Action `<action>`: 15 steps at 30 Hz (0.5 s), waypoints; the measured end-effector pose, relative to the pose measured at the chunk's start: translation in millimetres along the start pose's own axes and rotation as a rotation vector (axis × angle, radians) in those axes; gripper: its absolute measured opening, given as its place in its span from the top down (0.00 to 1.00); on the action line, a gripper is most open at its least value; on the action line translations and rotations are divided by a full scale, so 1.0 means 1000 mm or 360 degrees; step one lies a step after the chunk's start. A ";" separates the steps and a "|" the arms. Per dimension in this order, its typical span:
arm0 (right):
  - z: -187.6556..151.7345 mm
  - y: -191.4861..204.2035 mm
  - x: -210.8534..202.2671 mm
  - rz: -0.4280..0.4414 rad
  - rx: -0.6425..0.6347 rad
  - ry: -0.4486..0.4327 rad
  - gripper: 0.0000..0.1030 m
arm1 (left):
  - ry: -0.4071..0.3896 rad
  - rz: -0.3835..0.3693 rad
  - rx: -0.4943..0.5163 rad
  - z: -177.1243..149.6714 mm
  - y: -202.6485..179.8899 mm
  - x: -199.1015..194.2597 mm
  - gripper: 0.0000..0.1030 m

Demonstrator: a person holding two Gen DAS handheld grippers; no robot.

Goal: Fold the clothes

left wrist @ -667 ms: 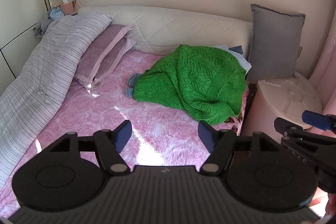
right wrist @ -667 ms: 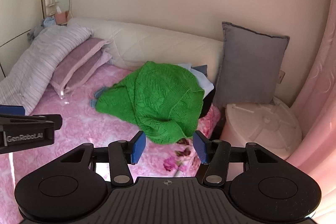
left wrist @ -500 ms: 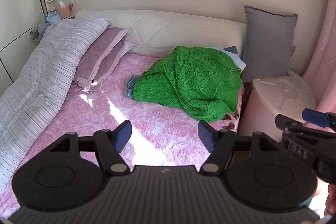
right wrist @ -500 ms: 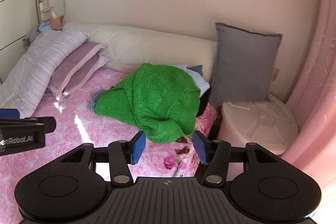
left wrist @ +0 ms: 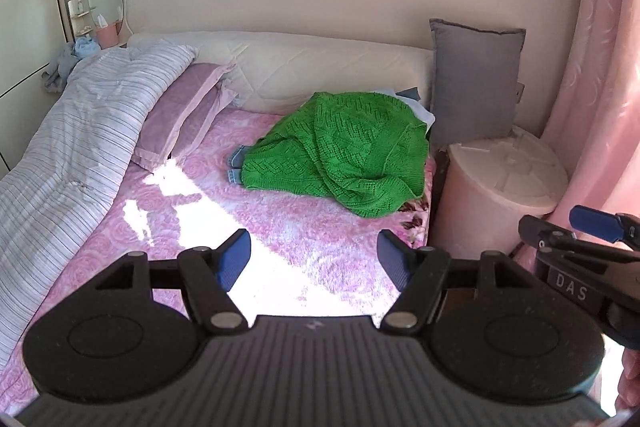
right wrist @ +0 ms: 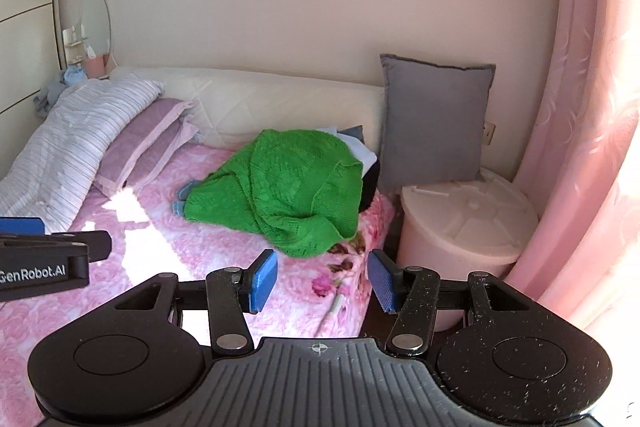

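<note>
A crumpled green knit sweater [left wrist: 340,155] [right wrist: 288,191] lies on the far right part of the pink rose bedspread [left wrist: 248,227] [right wrist: 208,247], covering a pile of other clothes; blue cuffs [left wrist: 236,167] stick out at its left and white and dark cloth at its back. My left gripper [left wrist: 314,259] is open over the bedspread, well short of the sweater, nothing between its blue pads. My right gripper [right wrist: 322,281] is open too, above the bed's near right corner, empty. Each gripper shows at the edge of the other's view.
A striped duvet [left wrist: 72,155] and lilac pillows [left wrist: 180,111] fill the bed's left side. A grey cushion [left wrist: 476,79] leans on the wall above a pink round tub [left wrist: 500,195] beside the bed. A pink curtain [right wrist: 584,107] hangs at right. Bright sun patches lie on the bedspread.
Both views have drawn back and tilted upward: the sweater and bed appear smaller and lower, more wall shows. Both grippers stay open and empty.
</note>
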State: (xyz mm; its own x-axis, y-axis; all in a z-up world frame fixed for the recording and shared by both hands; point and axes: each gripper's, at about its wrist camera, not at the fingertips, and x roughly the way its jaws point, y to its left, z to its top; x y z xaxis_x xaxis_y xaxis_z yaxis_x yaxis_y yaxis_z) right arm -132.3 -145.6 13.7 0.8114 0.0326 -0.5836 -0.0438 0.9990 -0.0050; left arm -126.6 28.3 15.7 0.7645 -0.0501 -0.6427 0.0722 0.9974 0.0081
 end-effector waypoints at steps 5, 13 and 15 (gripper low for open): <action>-0.003 0.012 -0.011 0.0002 -0.0008 -0.0007 0.48 | -0.0009 -0.0020 -0.0017 -0.005 0.007 -0.011 0.35; -0.004 0.020 -0.014 0.0007 -0.0045 -0.0017 0.47 | -0.0008 -0.0041 -0.0057 -0.009 0.013 -0.015 0.35; -0.005 0.019 -0.013 0.0008 -0.0047 -0.0017 0.47 | -0.0007 -0.0042 -0.0059 -0.009 0.013 -0.015 0.35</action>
State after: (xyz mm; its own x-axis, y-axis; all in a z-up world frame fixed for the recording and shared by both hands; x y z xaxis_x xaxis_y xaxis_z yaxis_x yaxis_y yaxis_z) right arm -146.7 -126.7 17.8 0.8171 0.0379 -0.5752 -0.0648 0.9975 -0.0263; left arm -143.1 42.0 18.0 0.7656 -0.0764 -0.6388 0.0683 0.9970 -0.0374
